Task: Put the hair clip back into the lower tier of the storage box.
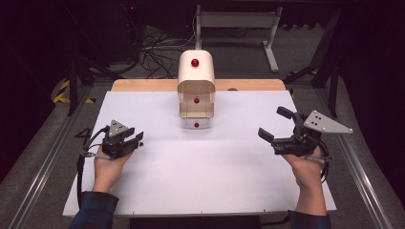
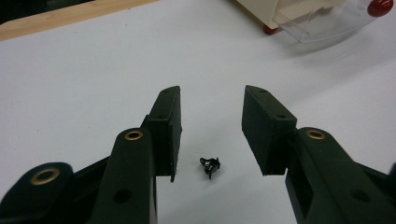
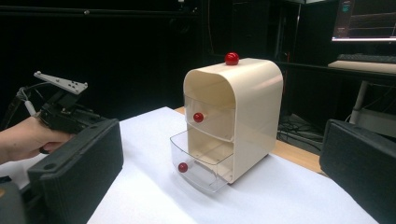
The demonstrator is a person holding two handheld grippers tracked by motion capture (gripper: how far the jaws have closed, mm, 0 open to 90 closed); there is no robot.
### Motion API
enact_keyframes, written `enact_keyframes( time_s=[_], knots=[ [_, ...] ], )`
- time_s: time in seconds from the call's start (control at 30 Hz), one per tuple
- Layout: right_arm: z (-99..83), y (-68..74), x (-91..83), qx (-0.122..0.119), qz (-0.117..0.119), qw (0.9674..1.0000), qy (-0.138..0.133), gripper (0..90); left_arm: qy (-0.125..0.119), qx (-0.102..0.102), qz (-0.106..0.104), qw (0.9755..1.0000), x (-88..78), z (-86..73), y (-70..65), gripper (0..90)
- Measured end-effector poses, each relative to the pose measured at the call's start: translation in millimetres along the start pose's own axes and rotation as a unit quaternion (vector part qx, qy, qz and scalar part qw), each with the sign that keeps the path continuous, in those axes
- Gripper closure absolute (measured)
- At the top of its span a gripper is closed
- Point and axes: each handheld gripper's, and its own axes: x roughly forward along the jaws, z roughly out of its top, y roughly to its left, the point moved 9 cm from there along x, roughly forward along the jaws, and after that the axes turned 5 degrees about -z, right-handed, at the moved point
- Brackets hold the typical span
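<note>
Your left gripper [image 2: 212, 119] sits low over the white table sheet [image 1: 215, 176] with its jaws spread apart, gripping nothing. Between them, close to the left jaw, a small black clip-like piece [image 2: 210, 166] lies on the sheet; what it is exactly you cannot tell. Your right gripper [image 1: 277, 125], seen from above at the right side of the table, also has its jaws wide apart and empty, and they are turned toward the middle of the table. Well ahead of both, near the far edge by the wooden strip [image 1: 143, 85], stands a cream drawer box [image 3: 243, 112] with a red knob [image 3: 231, 58] on top. Its upper clear drawer [image 3: 208, 116] sits pushed in, while the lower clear drawer [image 3: 201, 165] is pulled partway out, each with a red knob at the front.
</note>
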Motion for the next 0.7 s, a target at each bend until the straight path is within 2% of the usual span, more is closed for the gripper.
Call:
enact_keyframes(
  time_s=[0.2, 0.7],
  knots=[
    [0.6, 0.2, -0.4, 0.001, 0.0, 1.0, -0.002, 0.2, 0.018, 0.009, 0.005, 0.9998, 6.9, -5.6, 0.1, 59.0],
    [1.8, 0.3, -1.6, -0.002, 0.0, 1.0, -0.003, 0.3, 0.05, 0.008, 0.009, 0.9987, 15.5, -16.0, 3.7, 62.5]
  ],
)
